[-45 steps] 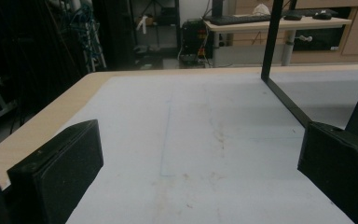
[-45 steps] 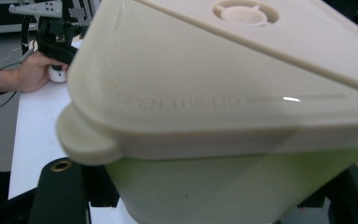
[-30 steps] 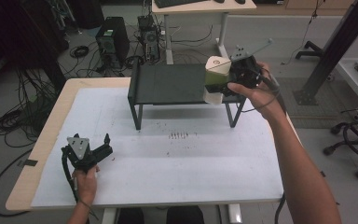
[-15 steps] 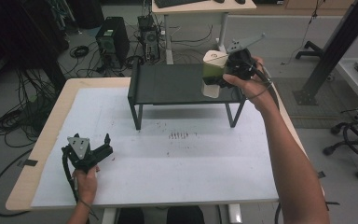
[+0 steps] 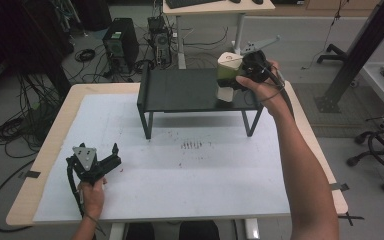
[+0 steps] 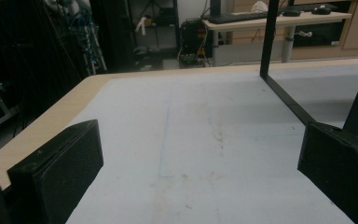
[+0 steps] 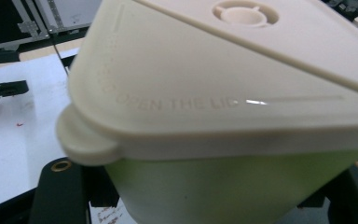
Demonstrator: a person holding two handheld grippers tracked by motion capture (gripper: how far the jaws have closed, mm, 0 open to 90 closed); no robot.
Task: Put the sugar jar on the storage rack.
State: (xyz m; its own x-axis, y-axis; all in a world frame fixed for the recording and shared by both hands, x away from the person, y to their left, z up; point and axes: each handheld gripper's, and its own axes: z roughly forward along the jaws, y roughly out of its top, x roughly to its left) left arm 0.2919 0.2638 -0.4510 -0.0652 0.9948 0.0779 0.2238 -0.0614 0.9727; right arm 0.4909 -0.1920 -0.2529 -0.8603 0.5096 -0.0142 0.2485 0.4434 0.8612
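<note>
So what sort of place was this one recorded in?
Probably a lab or workshop, not a home: a computer tower and tangled cables sit on the floor, and a desk with a keyboard stands behind the paper-covered table.

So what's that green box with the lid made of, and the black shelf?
The green container looks like smooth, slightly see-through plastic. Its cream lid seems to be matte plastic too: raised letters are moulded into it. The black shelf is probably painted metal, with thin straight legs and a dull sheen.
</note>
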